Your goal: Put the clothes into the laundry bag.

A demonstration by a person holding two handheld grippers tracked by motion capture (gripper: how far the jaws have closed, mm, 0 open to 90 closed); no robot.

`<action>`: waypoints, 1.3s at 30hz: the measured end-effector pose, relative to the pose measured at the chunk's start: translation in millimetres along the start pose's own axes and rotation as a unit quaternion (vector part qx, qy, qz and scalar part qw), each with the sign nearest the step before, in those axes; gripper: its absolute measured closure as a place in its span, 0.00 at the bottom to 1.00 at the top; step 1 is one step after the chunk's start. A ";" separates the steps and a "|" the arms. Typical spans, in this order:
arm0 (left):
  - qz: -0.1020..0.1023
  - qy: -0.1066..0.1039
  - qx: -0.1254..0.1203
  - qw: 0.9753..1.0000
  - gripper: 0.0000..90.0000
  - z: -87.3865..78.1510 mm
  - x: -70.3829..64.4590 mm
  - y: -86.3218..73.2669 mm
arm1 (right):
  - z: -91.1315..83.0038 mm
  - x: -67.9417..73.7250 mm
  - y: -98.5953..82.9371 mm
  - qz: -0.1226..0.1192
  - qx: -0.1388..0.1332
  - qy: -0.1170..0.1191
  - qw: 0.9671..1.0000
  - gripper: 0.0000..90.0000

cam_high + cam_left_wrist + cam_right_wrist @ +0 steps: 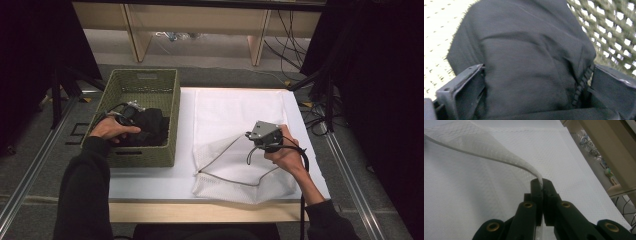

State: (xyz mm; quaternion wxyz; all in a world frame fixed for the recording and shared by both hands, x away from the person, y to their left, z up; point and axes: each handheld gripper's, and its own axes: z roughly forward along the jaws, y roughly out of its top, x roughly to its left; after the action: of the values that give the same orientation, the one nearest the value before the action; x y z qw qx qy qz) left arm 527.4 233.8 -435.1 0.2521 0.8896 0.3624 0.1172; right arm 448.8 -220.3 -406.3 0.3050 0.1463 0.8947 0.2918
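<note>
From the high view, a person in dark sleeves is sitting at a white surface [150,180], forearms reaching in from the bottom. A green woven basket [165,97] is standing at the left edge of the surface, with a black garment [152,125] bundled inside it. The left tongs [129,112] are reaching down into the basket and pressing against that garment. To the right, a white mesh laundry bag [230,112] is lying flat, its open mouth facing the person. The right tongs [255,137] are lifting the upper edge of that mouth, probably so the opening stays wide enough to receive clothing.

In the left gripper view, the black garment [524,62] is bulging between the two jaws, which are standing wide apart on either side of it. They are straddling the cloth, but whether they are pinching it cannot be told. The basket's woven wall [614,37] is showing behind, confirming the garment is sitting inside the basket.

In the right gripper view, the right tongs [542,185] are closing tightly on the thin hem of the mesh bag [499,155], which is curving upward and away from the layer below. Holding the hem raised is separating the two layers, seemingly preparing a pocket for the garment.
</note>
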 end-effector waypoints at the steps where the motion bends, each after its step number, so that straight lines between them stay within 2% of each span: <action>1: 0.007 0.007 0.013 1.000 0.00 2.8 -0.2 -0.9 | 0.1 1.2 0.1 0.006 0.001 0.002 1.000 1.00; 2: 0.012 0.014 0.023 1.000 0.00 5.8 1.3 -1.7 | 0.4 1.1 0.1 0.007 0.002 0.003 1.000 1.00; 5: 0.000 0.034 0.057 0.998 0.00 16.7 4.9 -6.6 | 0.1 1.0 0.3 0.007 0.001 0.001 1.000 1.00; 6: -0.011 0.033 0.060 0.998 0.00 20.9 5.1 -8.3 | 0.0 0.0 -0.1 -0.003 -0.002 -0.001 1.000 1.00; 8: -0.010 0.035 0.073 0.997 0.00 25.2 5.0 -7.7 | -0.4 0.8 -0.3 0.008 0.000 0.000 1.000 1.00; 9: 0.010 0.029 0.090 0.995 0.04 24.2 5.2 -7.6 | -0.4 1.9 0.0 0.018 0.004 0.001 1.000 1.00; 10: 0.009 0.023 0.089 0.996 0.10 23.1 4.2 -7.1 | 0.5 0.3 0.1 0.005 0.000 -0.001 1.000 1.00; 11: 0.015 0.022 0.091 0.996 0.17 20.6 5.5 -6.3 | 0.6 0.6 0.0 0.004 -0.001 0.000 1.000 0.99; 12: 0.012 0.024 0.086 0.996 0.24 18.4 6.3 -6.7 | 0.7 0.9 -0.2 0.004 -0.001 0.000 1.000 0.99; 13: -0.009 0.031 0.070 0.997 0.33 17.6 5.3 -7.6 | 0.7 0.8 -0.3 0.004 -0.001 0.000 1.000 0.99; 15: -0.023 0.039 0.074 0.996 0.49 13.5 9.8 -6.5 | 0.2 0.6 -0.1 0.010 0.001 0.001 1.000 0.99; 18: -0.058 0.060 0.070 0.994 0.59 12.2 14.7 -4.8 | -0.6 0.0 0.0 0.002 -0.004 -0.003 1.000 0.99; 20: -0.084 0.091 0.061 0.990 0.60 12.7 14.8 -2.8 | 0.1 0.7 0.3 0.011 0.000 0.001 1.000 0.99; 21: -0.093 0.102 0.063 0.988 0.60 12.4 15.3 -1.2 | 0.8 0.0 0.0 0.007 -0.001 0.000 1.000 0.99; 22: -0.112 0.106 0.052 0.987 0.60 14.5 15.7 -0.5 | 1.2 0.2 -0.4 0.008 0.000 0.001 1.000 0.99; 23: -0.128 0.107 0.056 0.984 0.59 14.8 16.1 0.7 | 1.5 0.5 -0.8 0.008 0.001 0.001 1.000 0.99; 24: -0.131 0.104 0.058 0.984 0.57 15.7 16.7 0.8 | 2.1 0.6 -1.3 0.008 0.001 0.002 1.000 0.99; 26: -0.125 0.098 0.057 0.986 0.48 17.5 16.0 -0.4 | 2.5 -0.1 -2.1 0.011 0.002 -0.001 1.000 0.99; 27: -0.122 0.089 0.062 0.987 0.41 17.5 15.6 -1.6 | 2.2 0.6 -2.3 0.018 0.003 -0.001 1.000 0.99; 28: -0.119 0.077 0.071 0.987 0.33 18.3 15.4 -3.5 | 1.9 0.3 -2.1 0.015 0.001 -0.001 1.000 0.99; 29: -0.107 0.075 0.083 0.988 0.24 20.0 15.9 -6.1 | 1.2 1.4 -2.0 0.018 0.003 0.002 1.000 0.99; 30: -0.101 0.077 0.096 0.987 0.18 22.2 15.6 -8.9 | 0.9 1.6 -1.8 0.017 0.003 0.002 1.000 0.99; 31: -0.109 0.081 0.095 0.986 0.17 25.9 13.7 -11.1 | 1.6 0.0 -1.4 0.005 -0.002 0.001 1.000 0.99; 32: -0.108 0.083 0.097 0.986 0.16 27.2 14.5 -11.0 | 1.6 0.1 -1.2 0.005 -0.002 0.000 1.000 0.99; 33: -0.103 0.085 0.104 0.986 0.17 26.4 17.0 -8.8 | 1.6 0.4 -1.0 0.005 -0.002 0.000 1.000 0.99; 34: -0.111 0.083 0.099 0.985 0.23 26.1 16.9 -8.7 | 1.4 0.5 -1.0 0.003 -0.003 0.000 1.000 0.99; 35: -0.102 0.084 0.102 0.986 0.31 24.5 19.1 -8.2 | 1.2 0.9 -1.2 0.004 -0.002 0.002 1.000 0.99; 36: -0.108 0.085 0.095 0.986 0.37 23.3 19.3 -8.3 | 1.5 0.8 -1.6 0.004 -0.001 0.002 1.000 0.99; 37: -0.106 0.089 0.093 0.986 0.46 20.8 20.0 -8.4 | 1.7 1.0 -2.0 0.009 0.001 0.003 1.000 0.99; 38: -0.113 0.096 0.090 0.985 0.52 18.7 19.0 -8.5 | 2.2 0.2 -2.3 0.008 -0.001 0.000 1.000 0.99; 39: -0.112 0.093 0.086 0.986 0.56 18.0 19.3 -9.3 | 1.3 1.9 -2.8 0.021 0.004 0.001 1.000 0.99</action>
State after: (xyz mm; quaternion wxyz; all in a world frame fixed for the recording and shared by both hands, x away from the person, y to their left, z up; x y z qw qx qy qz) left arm 542.7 246.5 -454.8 0.1518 0.8471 0.4900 0.1391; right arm 447.9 -221.1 -409.8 0.2975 0.1659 0.8930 0.2942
